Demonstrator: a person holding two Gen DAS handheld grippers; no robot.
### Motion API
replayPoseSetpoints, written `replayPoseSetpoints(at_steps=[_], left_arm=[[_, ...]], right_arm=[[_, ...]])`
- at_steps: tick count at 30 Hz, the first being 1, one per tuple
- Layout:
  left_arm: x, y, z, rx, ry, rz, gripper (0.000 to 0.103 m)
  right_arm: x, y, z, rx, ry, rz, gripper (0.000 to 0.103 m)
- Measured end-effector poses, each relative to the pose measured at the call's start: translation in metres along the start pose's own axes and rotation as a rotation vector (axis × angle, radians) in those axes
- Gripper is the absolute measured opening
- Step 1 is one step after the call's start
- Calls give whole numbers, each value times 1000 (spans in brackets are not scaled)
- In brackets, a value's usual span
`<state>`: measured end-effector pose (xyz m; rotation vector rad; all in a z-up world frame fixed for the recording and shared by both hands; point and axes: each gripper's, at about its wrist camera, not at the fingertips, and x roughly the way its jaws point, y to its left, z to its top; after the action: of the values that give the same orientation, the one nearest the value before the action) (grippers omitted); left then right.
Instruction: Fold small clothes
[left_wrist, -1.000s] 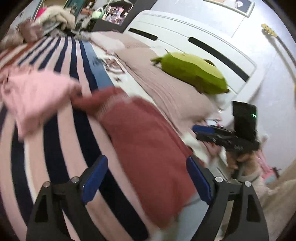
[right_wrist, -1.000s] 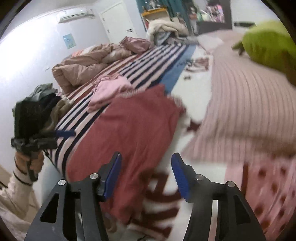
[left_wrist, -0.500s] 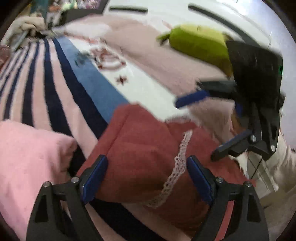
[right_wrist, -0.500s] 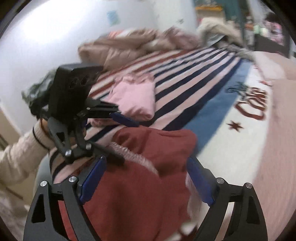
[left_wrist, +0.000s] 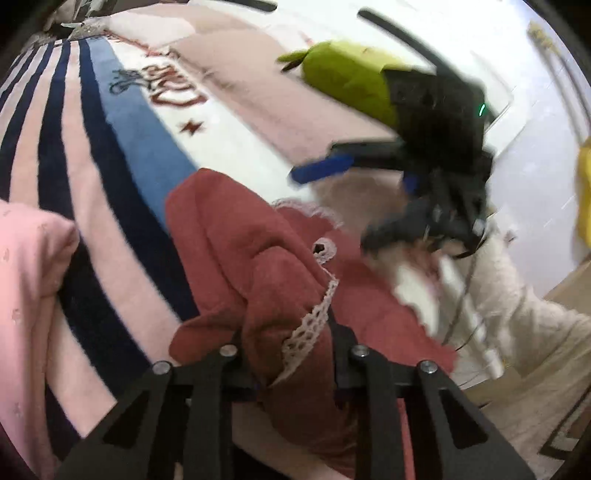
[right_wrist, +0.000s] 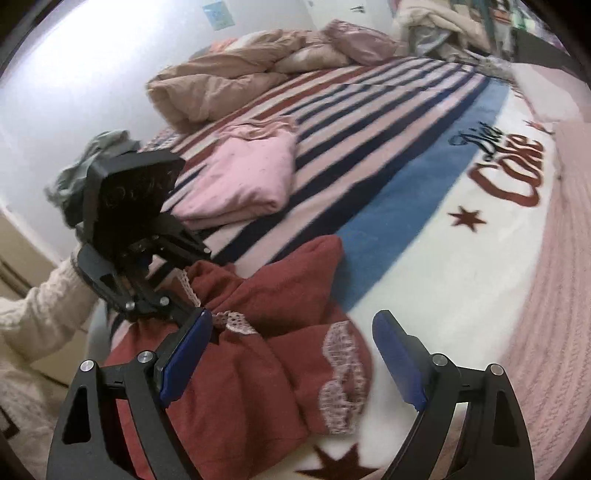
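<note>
clearly, the red garment (right_wrist: 258, 350) is lying bunched on the striped blanket (right_wrist: 369, 155) near the bed's edge, just in front of a folded pink garment (right_wrist: 240, 177). a fold of its lace-trimmed cloth is caught in the left gripper (left_wrist: 291, 354) — the jaws are closing, with fabric bunched between them. the right gripper (right_wrist: 291, 354) is held wide open above the garment's lace hem, nothing being pressed by its pads. for a clean fold, the pinched edge is probably best lifted only once a matching corner has been taken on the right, so the cloth is spread taut rather than dragged. a single layer should be gripped — the bunching suggests several may be caught.
</note>
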<state>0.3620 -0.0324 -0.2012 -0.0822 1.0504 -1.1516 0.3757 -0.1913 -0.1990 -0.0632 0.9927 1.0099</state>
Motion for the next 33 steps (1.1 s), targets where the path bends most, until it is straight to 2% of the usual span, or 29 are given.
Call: replayPoseSetpoints(at_steps=[2,4,6,9,11,13,17,18,21,23,26,29,30,31,32,33], left_arm=[[-2,-2,2,16,1,9,26],[3,0,3,26,29,33,26],[2,7,4,11,38,21,27],[-5,15,3,15,28,-18,25],[-6,19,3,22,34,-15,25],[-7,24,3,10,31,-44,25],[-6,30,4,4,24,-78,24],[-7,31,5,1,19,-83,24],[-13,34,6,-17,-15,-115,24],[-18,37,8,-31,-39,-124,20],[-26,41,10,-53,-80,-142,13],[-25,38,9,-44,-56,-109,12],[-24,37,8,-36,-44,-96,12],[-24,36,6,-31,-39,-81,17],[-25,36,6,-29,-41,-68,31],[-25,37,5,-36,-40,-48,42]], right_arm=[[4,10,5,-62,6,36,86],[10,23,13,-143,12,126,86],[19,30,21,-214,57,167,86],[35,36,30,-308,156,130,86],[45,38,31,-363,232,87,87],[52,41,31,-441,290,48,92],[55,46,30,-592,266,-36,96],[55,43,31,-598,260,-30,103],[70,34,30,-577,347,27,103],[78,31,25,-563,400,69,103],[83,24,20,-510,427,88,103],[83,19,15,-461,456,104,91],[81,16,14,-444,460,99,79],[77,15,13,-435,459,97,68],[73,13,13,-422,461,104,61],[70,10,12,-395,467,123,47]])
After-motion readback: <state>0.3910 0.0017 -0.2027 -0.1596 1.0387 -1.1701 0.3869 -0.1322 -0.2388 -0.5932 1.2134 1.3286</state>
